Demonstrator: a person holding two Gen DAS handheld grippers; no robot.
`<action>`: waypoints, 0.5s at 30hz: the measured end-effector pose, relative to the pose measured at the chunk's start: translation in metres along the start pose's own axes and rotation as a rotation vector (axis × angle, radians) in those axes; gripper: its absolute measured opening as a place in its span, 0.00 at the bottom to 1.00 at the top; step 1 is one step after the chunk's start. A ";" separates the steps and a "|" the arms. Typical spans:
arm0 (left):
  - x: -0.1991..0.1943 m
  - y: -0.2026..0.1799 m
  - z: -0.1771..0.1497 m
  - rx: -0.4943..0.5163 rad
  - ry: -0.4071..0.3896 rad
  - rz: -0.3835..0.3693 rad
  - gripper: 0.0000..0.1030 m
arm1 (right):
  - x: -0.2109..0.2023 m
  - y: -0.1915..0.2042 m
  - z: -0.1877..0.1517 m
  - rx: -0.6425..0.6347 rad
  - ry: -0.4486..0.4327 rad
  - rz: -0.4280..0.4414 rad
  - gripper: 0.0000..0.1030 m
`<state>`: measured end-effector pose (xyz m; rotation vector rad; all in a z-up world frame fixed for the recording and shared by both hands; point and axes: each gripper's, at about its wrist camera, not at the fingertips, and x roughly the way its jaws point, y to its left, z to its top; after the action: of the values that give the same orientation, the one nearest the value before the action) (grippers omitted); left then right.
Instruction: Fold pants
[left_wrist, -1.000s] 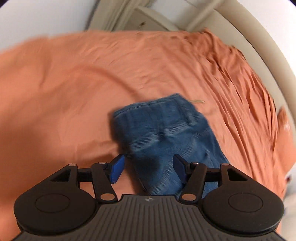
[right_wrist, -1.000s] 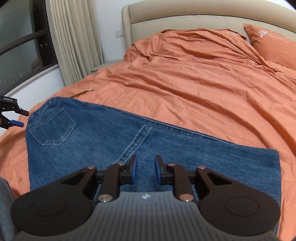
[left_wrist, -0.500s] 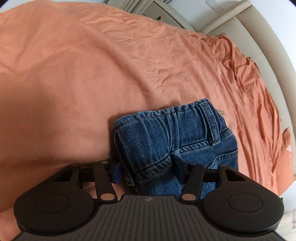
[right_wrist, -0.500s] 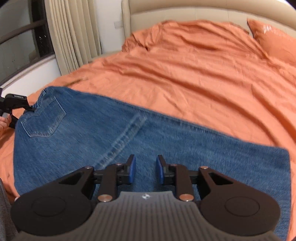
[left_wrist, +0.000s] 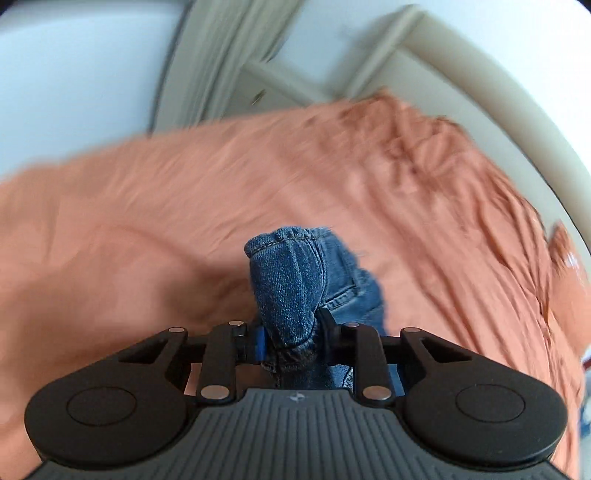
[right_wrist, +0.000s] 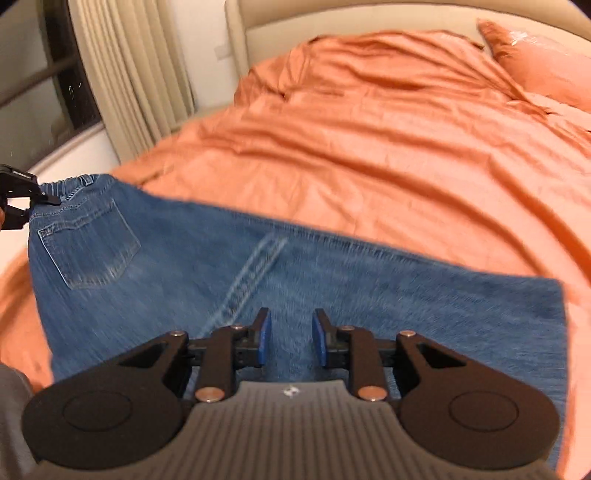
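Blue denim pants lie flat across the orange bed cover, back pocket at the left. My left gripper is closing its jaws, and its pads squeeze a bunched corner of the pants at the waistband, held up off the bed. In the right wrist view the left gripper holds that waistband corner at the far left edge. My right gripper hovers over the middle of the pants near the leg seam, jaws a little apart with nothing pinched between them.
A beige headboard and an orange pillow stand at the far end of the bed. Curtains and a dark window are at the left. A grey sleeve shows at the bottom left.
My left gripper went from open around the waistband corner to closed on it and lifted it off the bed. The right gripper stayed over the middle of the pants.
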<state>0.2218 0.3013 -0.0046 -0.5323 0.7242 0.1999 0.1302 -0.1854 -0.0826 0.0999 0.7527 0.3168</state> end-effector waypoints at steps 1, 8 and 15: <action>-0.014 -0.018 -0.001 0.046 -0.024 -0.002 0.28 | -0.007 -0.001 0.001 0.007 -0.007 -0.006 0.20; -0.082 -0.157 -0.047 0.386 -0.152 -0.034 0.22 | -0.057 -0.022 -0.001 0.094 -0.025 -0.027 0.20; -0.087 -0.271 -0.161 0.749 -0.216 -0.033 0.21 | -0.090 -0.068 -0.011 0.256 -0.056 -0.039 0.21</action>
<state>0.1603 -0.0137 0.0605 0.1903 0.5269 -0.0522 0.0783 -0.2786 -0.0451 0.3342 0.7357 0.1790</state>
